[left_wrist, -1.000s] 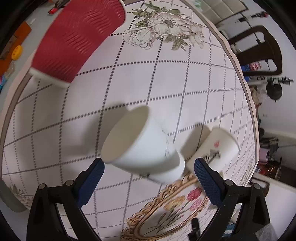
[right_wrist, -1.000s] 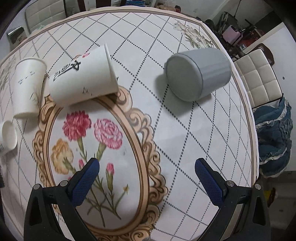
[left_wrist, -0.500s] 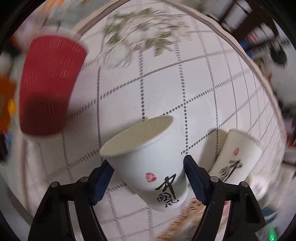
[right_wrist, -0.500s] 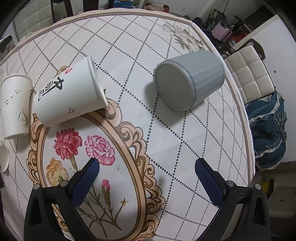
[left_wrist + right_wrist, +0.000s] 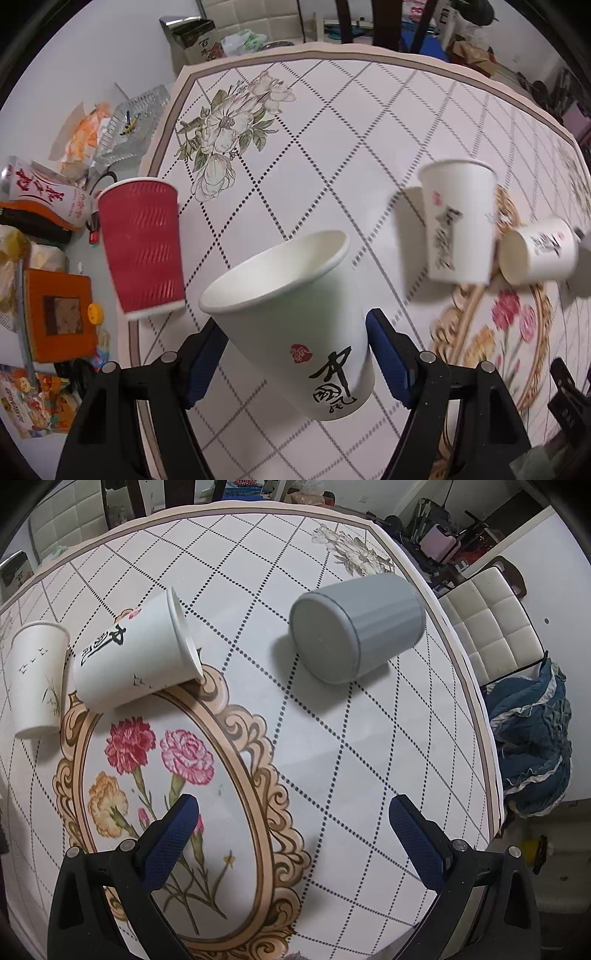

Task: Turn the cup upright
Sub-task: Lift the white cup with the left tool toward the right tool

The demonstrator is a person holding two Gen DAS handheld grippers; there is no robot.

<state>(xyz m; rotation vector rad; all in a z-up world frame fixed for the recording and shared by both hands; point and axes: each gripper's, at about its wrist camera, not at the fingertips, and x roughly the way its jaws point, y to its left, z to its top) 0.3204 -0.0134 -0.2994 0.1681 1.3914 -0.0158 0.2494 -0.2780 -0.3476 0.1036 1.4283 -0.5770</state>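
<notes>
Left gripper (image 5: pixel 291 350): white paper cup (image 5: pixel 295 317) is pinched between jaws, mouth tilted upward
Right gripper (image 5: pixel 291 834): jaws are held spread above table (image 5: pixel 369 746); nothing is gripped

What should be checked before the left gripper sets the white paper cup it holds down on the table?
1. Grip: left gripper pads on both sides of the white paper cup: ok.
2. Mouth up: rim faces upward but the cup is tilted: not ok.
3. Base contact with the table: cannot tell.
4. Space from the red ripple cup: apart in the left wrist view: ok.
5. Right gripper open, holding nothing: ok.
6. Remaining cups: the grey cup and a printed paper cup lie on their sides: not ok.
</notes>
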